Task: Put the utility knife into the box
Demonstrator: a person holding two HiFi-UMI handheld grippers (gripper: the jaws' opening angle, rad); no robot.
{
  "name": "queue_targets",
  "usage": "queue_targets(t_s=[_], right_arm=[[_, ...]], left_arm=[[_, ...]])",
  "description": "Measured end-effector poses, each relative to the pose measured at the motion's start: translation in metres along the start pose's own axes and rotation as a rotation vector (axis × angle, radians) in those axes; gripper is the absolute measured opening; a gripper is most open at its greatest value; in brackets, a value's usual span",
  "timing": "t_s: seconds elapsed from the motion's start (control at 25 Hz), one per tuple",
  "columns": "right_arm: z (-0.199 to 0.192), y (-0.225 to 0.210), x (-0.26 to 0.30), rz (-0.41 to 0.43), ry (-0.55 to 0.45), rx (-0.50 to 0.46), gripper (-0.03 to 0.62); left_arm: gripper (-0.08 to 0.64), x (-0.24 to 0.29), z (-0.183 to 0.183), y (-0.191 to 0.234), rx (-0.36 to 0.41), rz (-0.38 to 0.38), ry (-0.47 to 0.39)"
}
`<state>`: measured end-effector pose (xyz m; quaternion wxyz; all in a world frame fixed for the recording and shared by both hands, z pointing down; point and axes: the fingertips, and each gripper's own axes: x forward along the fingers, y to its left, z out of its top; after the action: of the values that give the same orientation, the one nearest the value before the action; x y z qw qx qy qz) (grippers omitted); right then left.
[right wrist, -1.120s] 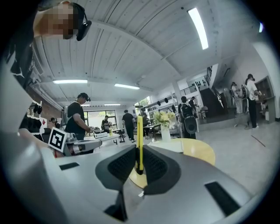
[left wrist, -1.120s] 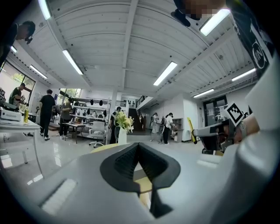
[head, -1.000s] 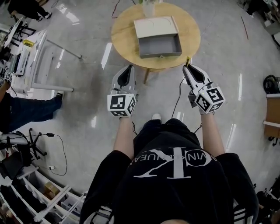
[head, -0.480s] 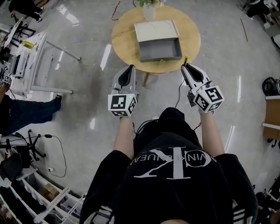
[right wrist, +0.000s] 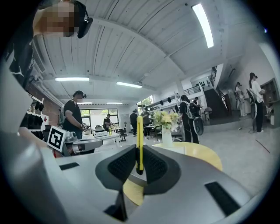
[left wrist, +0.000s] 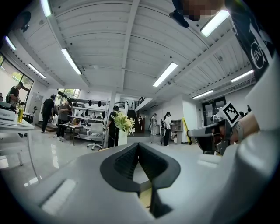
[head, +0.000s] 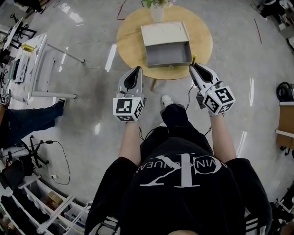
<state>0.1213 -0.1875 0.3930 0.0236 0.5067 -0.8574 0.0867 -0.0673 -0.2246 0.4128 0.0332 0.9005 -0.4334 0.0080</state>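
The yellow utility knife stands upright between the jaws of my right gripper, which is shut on it; in the head view its yellow tip pokes out past my right gripper, close to the table's near right edge. The grey open box with its pale lid flipped back sits on the round wooden table. My left gripper hovers in front of the table's near left edge. Its jaws are closed with nothing between them, as seen on my left gripper up close.
A white vase with flowers stands at the table's far edge, behind the box. A white rack and a seated person's leg are at the left. Shelving lies at bottom left. People and desks fill the room beyond.
Both grippers have drifted slightly forward toward the table; the right one with the knife is nearer the table's edge. A foot has stepped forward below.
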Motion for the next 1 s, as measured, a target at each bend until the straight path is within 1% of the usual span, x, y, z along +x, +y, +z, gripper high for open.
queue_targets(t_s=[0.2,0.44,0.68,1.0], right_arm=[[-0.004,-0.012,0.025,0.029,0.032,-0.014,0.054],[-0.018,-0.027,0.056,0.082,0.12,-0.058,0.054],[-0.047,-0.035,0.088,0.16,0.275,-0.154,0.054],[-0.089,-0.036,0.121,0.275,0.479,-0.244,0.054]], left_arm=[[0.011,0.019,-0.005,0.012,-0.004,0.017,0.017],[0.011,0.042,-0.014,0.026,-0.024,0.046,0.035],[0.011,0.063,-0.031,0.04,-0.053,0.08,0.065],[0.011,0.079,-0.052,0.056,-0.072,0.113,0.114]])
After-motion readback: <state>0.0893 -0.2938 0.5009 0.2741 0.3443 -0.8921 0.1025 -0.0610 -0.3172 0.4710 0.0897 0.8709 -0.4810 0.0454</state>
